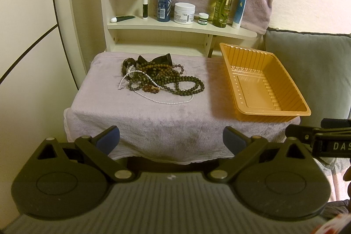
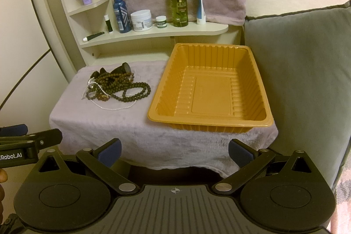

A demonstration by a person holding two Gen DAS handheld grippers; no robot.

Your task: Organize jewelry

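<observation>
While both sets of jaws stand spread wide and hold nothing, the left gripper (image 1: 171,139) and right gripper (image 2: 174,151) hover before the towel-covered bench (image 1: 153,122). On its right side sits the orange tray (image 2: 210,89), with nothing in it. Well left of the tray lies the tangled jewelry pile (image 1: 158,78).

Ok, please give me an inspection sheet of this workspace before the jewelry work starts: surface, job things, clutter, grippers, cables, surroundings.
Surface: lilac towel draped over a small table.
Job's things: tangled jewelry pile, dark bead strands and a white bead chain, on the left; orange tray, holding nothing, on the right.
Clutter: nothing seen on the towel beyond these.
Grippers: left gripper and right gripper both open, holding nothing, short of the table.
Cables: nothing seen.
Surroundings: shelf with bottles and jars behind; grey cushion to the right.
</observation>
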